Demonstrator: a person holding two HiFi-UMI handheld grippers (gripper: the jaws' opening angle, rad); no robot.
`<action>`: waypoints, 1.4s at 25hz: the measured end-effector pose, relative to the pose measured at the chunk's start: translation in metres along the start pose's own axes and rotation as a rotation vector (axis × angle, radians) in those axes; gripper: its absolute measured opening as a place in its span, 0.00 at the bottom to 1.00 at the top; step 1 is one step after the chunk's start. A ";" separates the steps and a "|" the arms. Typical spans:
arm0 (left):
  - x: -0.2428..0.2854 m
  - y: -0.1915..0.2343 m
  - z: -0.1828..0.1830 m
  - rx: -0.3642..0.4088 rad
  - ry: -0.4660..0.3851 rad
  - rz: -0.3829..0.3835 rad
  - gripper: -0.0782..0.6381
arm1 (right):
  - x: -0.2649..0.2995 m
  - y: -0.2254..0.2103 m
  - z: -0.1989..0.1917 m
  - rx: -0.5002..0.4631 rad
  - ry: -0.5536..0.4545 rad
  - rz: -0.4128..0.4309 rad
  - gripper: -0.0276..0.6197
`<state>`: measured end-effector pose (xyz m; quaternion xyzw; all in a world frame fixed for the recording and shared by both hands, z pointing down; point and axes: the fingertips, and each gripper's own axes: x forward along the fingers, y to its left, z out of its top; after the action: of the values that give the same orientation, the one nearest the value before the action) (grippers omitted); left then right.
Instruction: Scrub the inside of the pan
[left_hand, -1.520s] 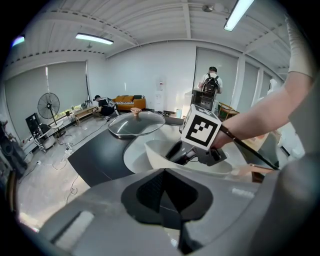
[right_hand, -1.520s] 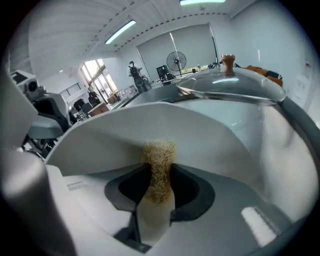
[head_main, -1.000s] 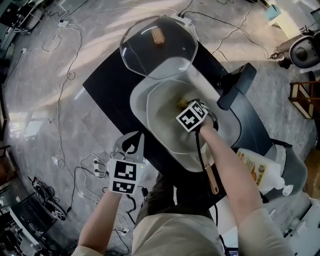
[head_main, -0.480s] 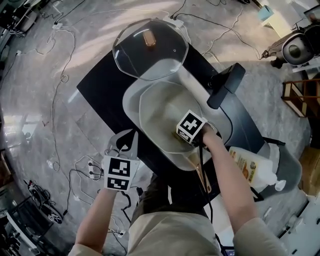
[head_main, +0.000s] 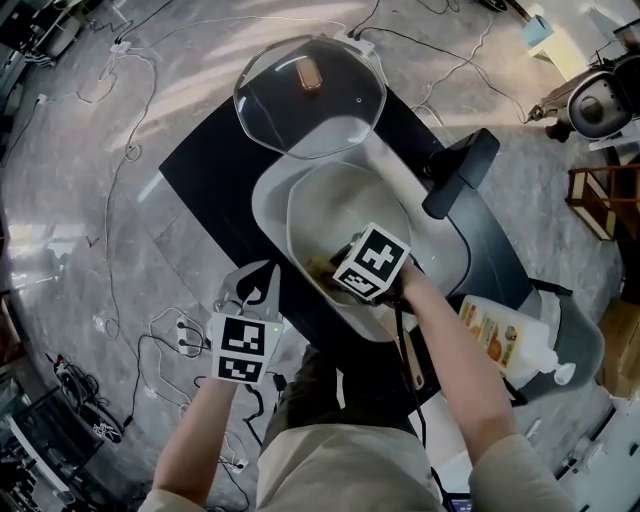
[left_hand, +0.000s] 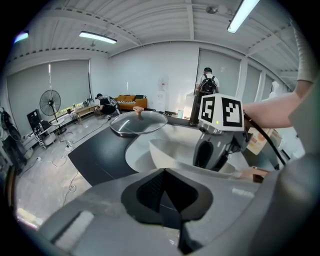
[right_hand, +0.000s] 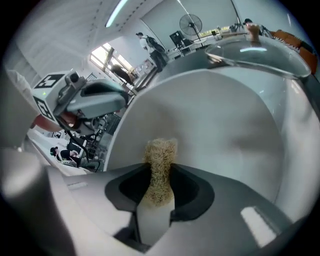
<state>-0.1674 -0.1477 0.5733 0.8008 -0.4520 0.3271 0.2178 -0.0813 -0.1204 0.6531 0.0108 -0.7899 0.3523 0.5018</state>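
Note:
The pale, square-ish pan sits in a white basin, its wooden handle pointing toward me. My right gripper is down inside the pan near its front-left wall. It is shut on a yellowish fibrous scrubber that touches the pan's inner surface. My left gripper hangs off the black table's near-left edge, apart from the pan, and its jaws look shut with nothing in them. From there I see the pan rim and the right gripper.
A glass lid rests at the far end of the basin. A black faucet-like arm stands at the right. A dish-soap bottle lies at the near right. Cables trail over the floor to the left of the black table.
My right gripper has slid the scrubber from the pan's far-right part toward its near-left wall. The left gripper has hardly moved.

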 end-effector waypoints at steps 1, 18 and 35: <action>0.000 0.000 -0.001 -0.002 0.001 0.000 0.11 | 0.001 -0.002 0.010 -0.007 -0.037 -0.009 0.24; -0.004 -0.004 -0.011 -0.015 0.015 0.001 0.11 | 0.007 -0.137 0.027 -0.116 -0.061 -0.589 0.24; -0.006 -0.019 -0.004 -0.011 0.007 -0.015 0.11 | 0.007 -0.022 -0.050 -0.005 0.090 -0.060 0.23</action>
<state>-0.1547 -0.1325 0.5709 0.8018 -0.4469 0.3259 0.2263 -0.0368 -0.1062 0.6835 0.0174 -0.7668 0.3349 0.5473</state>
